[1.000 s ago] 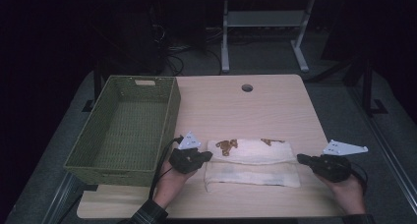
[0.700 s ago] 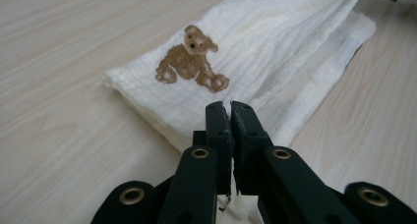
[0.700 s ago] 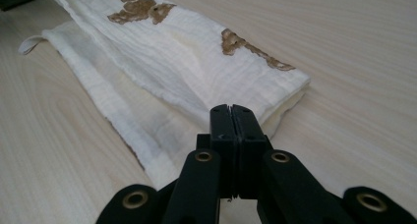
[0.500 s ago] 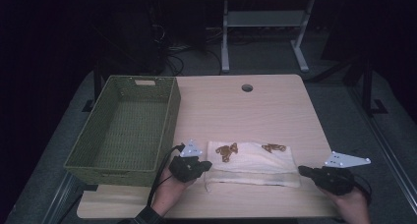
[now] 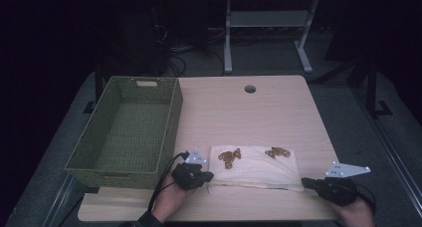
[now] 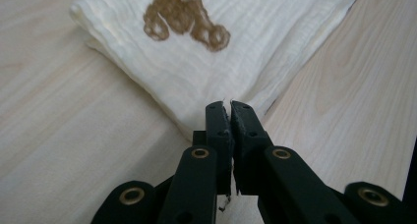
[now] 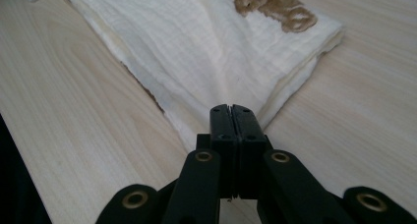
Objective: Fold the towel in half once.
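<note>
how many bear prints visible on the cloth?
2 on the cloth: one bear print near its left end, another near its far right corner. Folded layers may hide more.

The left gripper [image 5: 208, 176] sits low in the person's left hand [image 5: 169, 199], its jaws pressed together on a cloth corner [image 6: 209, 113]. Well apart to the right, the right gripper [image 5: 305, 182] lies level in the right hand [image 5: 356, 214], jaws closed tight on the cloth's opposite corner [image 7: 223, 98].
</note>
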### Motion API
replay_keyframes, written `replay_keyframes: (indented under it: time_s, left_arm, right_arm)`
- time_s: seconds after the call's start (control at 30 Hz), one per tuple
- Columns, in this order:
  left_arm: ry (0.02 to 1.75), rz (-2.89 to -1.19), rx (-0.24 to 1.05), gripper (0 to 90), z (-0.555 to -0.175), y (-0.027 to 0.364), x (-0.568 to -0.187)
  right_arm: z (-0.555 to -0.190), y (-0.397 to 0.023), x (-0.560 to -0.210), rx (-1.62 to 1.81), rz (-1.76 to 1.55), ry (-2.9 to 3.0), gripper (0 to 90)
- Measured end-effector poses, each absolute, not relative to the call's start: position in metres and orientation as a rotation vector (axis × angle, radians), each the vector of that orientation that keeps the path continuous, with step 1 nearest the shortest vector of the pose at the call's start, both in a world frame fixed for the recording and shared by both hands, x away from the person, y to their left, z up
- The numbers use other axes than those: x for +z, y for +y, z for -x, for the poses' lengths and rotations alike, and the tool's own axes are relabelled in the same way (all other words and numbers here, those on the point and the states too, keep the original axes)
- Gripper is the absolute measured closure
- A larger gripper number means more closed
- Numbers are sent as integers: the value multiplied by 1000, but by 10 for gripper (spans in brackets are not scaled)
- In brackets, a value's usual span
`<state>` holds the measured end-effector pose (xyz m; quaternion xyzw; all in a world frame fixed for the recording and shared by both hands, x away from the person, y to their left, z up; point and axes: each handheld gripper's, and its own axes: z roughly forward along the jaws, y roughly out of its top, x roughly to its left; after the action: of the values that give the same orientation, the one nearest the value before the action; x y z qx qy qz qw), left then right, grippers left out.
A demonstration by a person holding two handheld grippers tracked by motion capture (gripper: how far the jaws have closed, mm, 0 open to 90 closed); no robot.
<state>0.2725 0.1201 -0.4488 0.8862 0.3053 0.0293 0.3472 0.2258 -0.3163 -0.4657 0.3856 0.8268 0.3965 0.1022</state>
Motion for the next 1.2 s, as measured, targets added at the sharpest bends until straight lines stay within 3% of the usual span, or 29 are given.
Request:
replay_keyframes:
  time_s: [0.2, 0.27, 0.43, 0.63, 1.2]
  left_arm:
    - [774, -2333, 84, 858, -272, 118, -452]
    - [769, -2330, 93, 842, -272, 118, -450]
    - [751, -2296, 139, 681, -273, 116, -441]
    - [772, -2285, 198, 587, -289, 111, -438]
    - [885, -2207, 330, 579, -344, 110, -437]
  right_arm:
    - [-225, -316, -469, 1162, -1142, 2465, 876]
    - [-224, -315, -468, 1166, -1140, 2463, 818]
    - [-227, -317, -459, 1209, -1141, 2411, 713]
    - [-242, -311, -453, 1197, -1140, 2378, 698]
    - [-297, -307, -454, 1143, -1175, 2309, 700]
